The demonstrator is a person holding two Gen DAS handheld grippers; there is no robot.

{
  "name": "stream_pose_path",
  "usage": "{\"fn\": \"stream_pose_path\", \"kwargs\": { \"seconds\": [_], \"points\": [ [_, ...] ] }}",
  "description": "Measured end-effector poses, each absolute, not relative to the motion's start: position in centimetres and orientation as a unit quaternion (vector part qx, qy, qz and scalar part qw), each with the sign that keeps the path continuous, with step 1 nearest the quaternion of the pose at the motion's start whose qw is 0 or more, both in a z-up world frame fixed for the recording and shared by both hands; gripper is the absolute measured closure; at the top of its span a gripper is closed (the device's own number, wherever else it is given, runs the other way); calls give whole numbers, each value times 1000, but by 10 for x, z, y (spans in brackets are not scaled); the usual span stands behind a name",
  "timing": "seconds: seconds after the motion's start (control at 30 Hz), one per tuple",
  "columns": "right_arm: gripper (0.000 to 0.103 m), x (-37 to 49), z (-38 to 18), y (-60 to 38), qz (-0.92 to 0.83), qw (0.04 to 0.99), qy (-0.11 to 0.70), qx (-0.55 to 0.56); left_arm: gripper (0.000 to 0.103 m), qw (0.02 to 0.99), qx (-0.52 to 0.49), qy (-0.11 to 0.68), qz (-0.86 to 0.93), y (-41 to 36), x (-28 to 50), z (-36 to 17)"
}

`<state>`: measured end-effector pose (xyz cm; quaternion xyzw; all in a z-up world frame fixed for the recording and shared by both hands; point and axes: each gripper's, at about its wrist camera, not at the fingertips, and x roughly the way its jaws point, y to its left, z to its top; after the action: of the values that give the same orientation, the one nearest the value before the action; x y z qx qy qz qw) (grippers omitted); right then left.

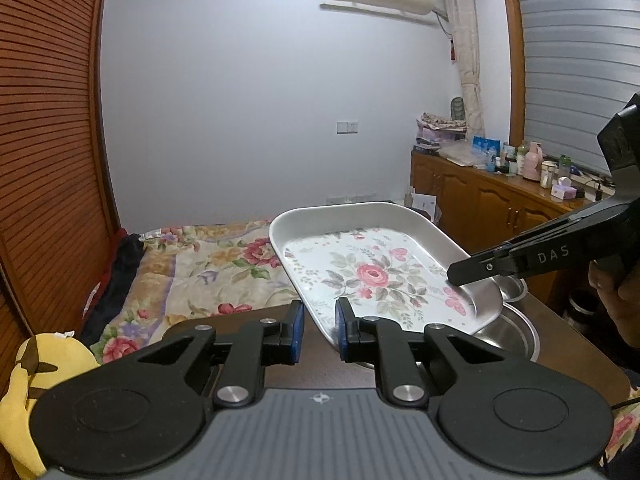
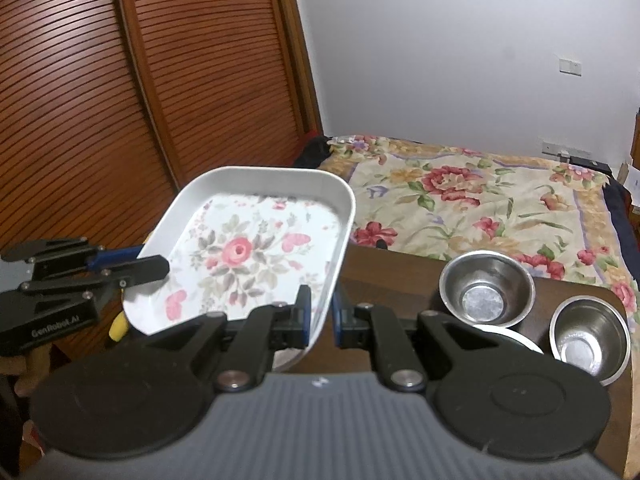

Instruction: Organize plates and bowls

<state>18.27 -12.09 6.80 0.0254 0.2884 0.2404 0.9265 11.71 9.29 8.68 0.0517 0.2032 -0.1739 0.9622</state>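
Evidently both grippers share one load. Nearest the right wrist camera, the right gripper (image 2: 320, 316) pinches the near rim of the floral tray (image 2: 248, 248), one pad inside the wall and one outside, so the tray is carried by its edge and not from below. On the opposite side the left gripper (image 2: 150, 266) has its fingers closed over the other rim, one finger lying across the printed floor; in its own view the left gripper (image 1: 320, 326) straddles that rim of the tray (image 1: 376, 268).

Held from two sides, the tray hangs tilted, clear of the brown table (image 2: 384, 280). Both tools point inward toward each other, roughly level.

Beyond the right gripper, two steel bowls (image 2: 486, 288) (image 2: 588, 338) sit upright on the table, apart, the nearer to centre seemingly resting on a white plate (image 2: 516, 338). Farther off lies the flowered bedspread (image 2: 480, 204), then the slatted wardrobe doors (image 2: 160, 80).
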Motion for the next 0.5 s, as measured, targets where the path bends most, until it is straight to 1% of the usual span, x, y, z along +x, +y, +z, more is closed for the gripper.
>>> {"fn": "stream_pose_path", "kwargs": {
  "seconds": [0.5],
  "points": [
    [91, 151, 22, -118, 259, 913, 313, 31, 85, 952, 63, 243, -175, 97, 96, 52]
  ]
}}
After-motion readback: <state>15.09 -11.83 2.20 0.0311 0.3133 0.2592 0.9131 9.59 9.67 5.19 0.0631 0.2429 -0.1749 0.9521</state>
